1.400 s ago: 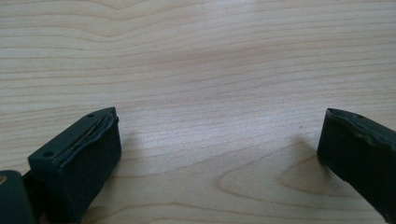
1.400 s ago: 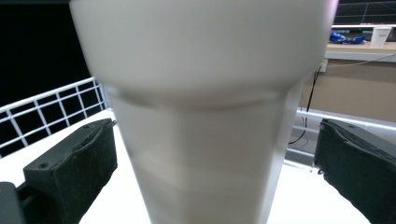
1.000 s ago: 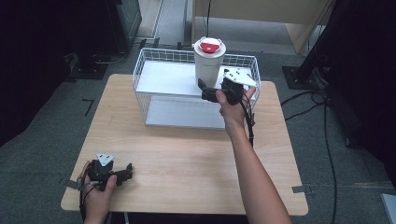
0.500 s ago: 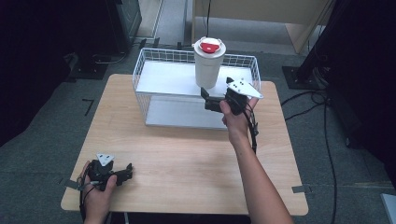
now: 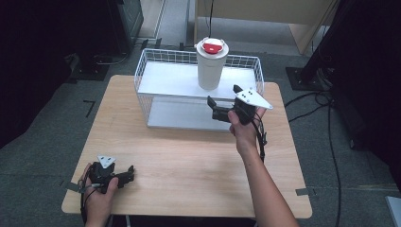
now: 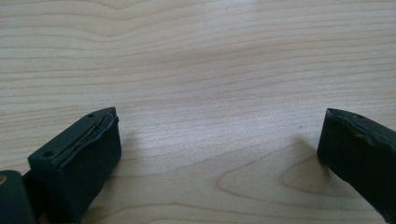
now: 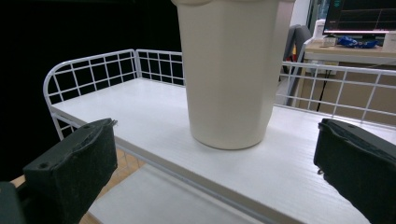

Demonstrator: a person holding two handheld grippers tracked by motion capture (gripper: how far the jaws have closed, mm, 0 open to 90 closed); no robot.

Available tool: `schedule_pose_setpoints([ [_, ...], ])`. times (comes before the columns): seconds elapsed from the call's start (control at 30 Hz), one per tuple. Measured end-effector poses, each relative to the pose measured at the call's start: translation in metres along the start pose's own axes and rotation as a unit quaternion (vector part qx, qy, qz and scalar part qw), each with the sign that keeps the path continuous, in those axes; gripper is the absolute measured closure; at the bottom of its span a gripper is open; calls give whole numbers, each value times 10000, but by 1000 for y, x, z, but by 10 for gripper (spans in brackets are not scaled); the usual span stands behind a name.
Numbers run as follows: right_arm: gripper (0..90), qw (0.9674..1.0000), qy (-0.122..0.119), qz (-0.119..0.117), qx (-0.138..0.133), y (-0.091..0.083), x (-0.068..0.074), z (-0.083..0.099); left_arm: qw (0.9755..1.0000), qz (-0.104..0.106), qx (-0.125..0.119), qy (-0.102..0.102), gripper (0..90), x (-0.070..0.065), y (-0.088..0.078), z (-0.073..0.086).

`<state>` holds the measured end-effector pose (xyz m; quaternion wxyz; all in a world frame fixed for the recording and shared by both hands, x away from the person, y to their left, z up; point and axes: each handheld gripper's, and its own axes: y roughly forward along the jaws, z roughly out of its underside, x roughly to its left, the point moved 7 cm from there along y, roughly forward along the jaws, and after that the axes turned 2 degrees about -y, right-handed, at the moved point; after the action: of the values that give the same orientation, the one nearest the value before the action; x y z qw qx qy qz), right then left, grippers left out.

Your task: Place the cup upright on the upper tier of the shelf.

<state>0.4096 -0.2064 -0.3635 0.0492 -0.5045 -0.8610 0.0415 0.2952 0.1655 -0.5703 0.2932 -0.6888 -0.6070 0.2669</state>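
Seen from above: left tool [image 5: 124, 175] resting low on the near left corner of the wooden worktop [image 5: 189, 161], gripped by the left hand [image 5: 97, 194], jaws spread wide and empty. In the left gripper view, left tool [image 6: 219, 149] framing bare wood grain of the worktop [image 6: 210, 70], nothing between the two black pads.

Toward the middle, at the far edge of the worktop: white wire basket [image 5: 146, 71] with a white shelf [image 5: 170, 75] across its rear half and a lower white floor in front. Upright on the shelf, right of centre: white cup [image 5: 210, 66] with a red and white lid [image 5: 213, 46].

Farther right: right tool [image 5: 213, 108] held by the right hand [image 5: 243, 127] above the basket's front right part, pointing left and toward the cup, just short of it and not touching. Jaws released, well apart, holding nothing. In the right gripper view, right tool [image 7: 215, 154] aimed at the cup [image 7: 229, 70], which stands on the shelf [image 7: 154, 121] beyond the pads, with the basket [image 7: 93, 65] rim behind it.
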Motion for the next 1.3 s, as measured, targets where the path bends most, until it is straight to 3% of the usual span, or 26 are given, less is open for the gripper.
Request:
schedule_pose_setpoints([
  [0.77, 0, 9999, -16, 153, 63, -35, -13, 29, 10000, 0, 4, 2, 0, 0, 0, 0],
  [1.1, 0, 9996, 180, 219, 70, -53, -20, 43, 10000, 0, 0, 0, 0, 0, 0, 0],
  [1.3, 0, 9994, 175, 276, 91, -63, -23, 51, 10000, 1, 3, 1, 0, 0, 0, 0],
])
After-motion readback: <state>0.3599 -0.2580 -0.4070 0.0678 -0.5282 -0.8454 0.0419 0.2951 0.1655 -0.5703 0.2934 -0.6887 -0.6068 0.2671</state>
